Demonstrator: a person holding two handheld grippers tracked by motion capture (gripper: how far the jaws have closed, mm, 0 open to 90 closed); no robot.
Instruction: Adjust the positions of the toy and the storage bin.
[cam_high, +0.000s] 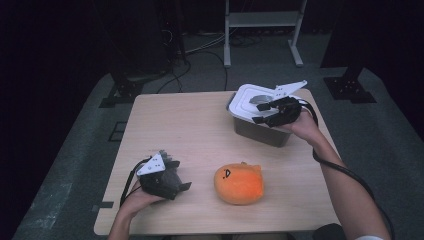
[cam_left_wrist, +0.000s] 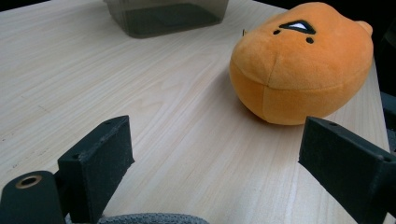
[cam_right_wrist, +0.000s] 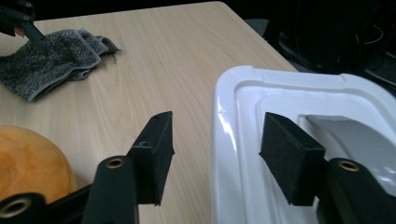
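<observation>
Left hand-held gripper (cam_high: 186, 187): a chunky black body with a grey three-cornered plate on top, dotted with small dark marks. A black cable loops off its rear. Up close, its jaws are flat black blocks with a rough, matte face, and a brass-ringed screw hole shows on the left arm. Right hand-held gripper (cam_high: 256, 113): same black build, with a paler plate sticking up and a thick black cable trailing along the bare forearm. Its jaw arms also carry brass-ringed holes, one on each side. A white sleeve edge peeks in at the bottom right corner.
</observation>
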